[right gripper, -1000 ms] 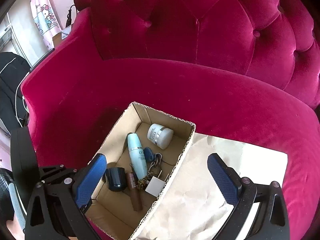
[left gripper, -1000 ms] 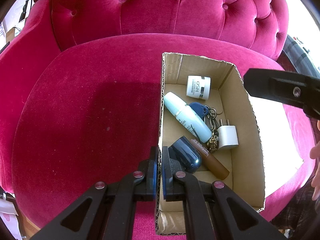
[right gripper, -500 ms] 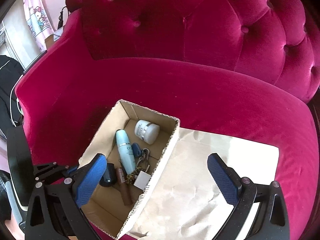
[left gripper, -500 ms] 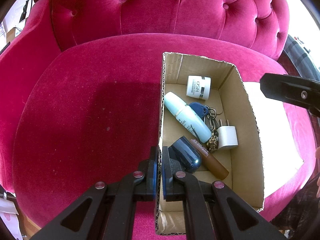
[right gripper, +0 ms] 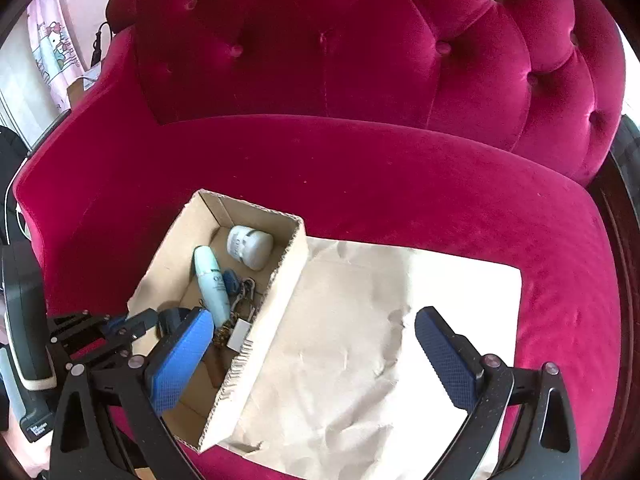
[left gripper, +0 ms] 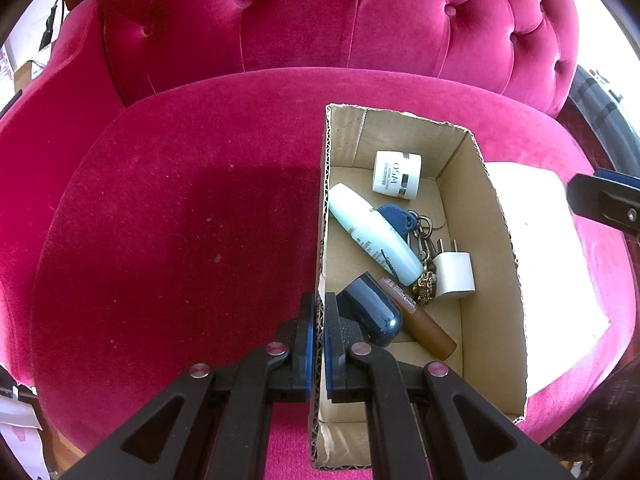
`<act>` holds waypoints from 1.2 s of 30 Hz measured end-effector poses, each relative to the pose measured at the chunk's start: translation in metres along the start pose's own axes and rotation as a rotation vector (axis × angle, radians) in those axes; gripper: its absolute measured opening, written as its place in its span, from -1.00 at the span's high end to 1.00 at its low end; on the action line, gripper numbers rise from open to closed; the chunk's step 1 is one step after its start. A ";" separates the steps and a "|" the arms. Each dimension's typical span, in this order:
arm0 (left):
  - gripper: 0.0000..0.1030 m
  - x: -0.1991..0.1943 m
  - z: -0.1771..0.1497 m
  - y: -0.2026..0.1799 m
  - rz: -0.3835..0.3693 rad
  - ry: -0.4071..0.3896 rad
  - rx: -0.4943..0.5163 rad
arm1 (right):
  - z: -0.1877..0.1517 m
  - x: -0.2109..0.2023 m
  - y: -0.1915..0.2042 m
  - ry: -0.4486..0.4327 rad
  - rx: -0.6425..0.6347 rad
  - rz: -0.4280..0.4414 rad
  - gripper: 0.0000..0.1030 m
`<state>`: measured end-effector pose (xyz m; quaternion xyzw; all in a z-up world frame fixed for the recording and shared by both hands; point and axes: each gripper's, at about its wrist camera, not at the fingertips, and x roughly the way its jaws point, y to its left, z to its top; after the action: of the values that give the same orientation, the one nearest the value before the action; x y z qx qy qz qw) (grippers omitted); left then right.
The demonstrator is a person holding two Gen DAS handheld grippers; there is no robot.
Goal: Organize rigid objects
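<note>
**Box pinned at its wall, items gathered inside**

The left gripper (left gripper: pixel 316 334) is clamped tight on the near side wall of the open brown cardboard box (left gripper: pixel 486 248) — likely to steady it on the magenta velvet sofa (left gripper: pixel 180 220). Inside lie a white jar (left gripper: pixel 397 174), pale blue bottle (left gripper: pixel 374 234), keys with a blue fob (left gripper: pixel 404 218), white plug adapter (left gripper: pixel 454 274), dark blue cap (left gripper: pixel 370 308) and brown tube (left gripper: pixel 422 322).

The right gripper (right gripper: pixel 314 358) hangs wide apart, holding nothing — its view alone shows the whole crumpled tan paper sheet (right gripper: pixel 360 320) beside the box.
</note>
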<state>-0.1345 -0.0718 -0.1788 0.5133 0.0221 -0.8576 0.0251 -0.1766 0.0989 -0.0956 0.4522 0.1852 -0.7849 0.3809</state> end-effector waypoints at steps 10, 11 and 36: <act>-1.00 -0.003 0.005 0.003 0.050 0.018 -0.042 | -0.004 -0.021 -0.006 -0.031 0.013 -0.019 -0.99; -1.00 -0.004 0.004 0.003 0.052 0.020 -0.038 | -0.004 -0.025 -0.007 -0.036 0.014 -0.023 -1.00; -1.00 -0.113 -0.014 -0.047 0.062 -0.120 0.077 | -0.047 -0.115 -0.016 -0.077 0.078 -0.100 -1.00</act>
<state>-0.0719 -0.0219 -0.0852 0.4621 -0.0283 -0.8858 0.0332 -0.1272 0.1884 -0.0232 0.4266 0.1621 -0.8263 0.3301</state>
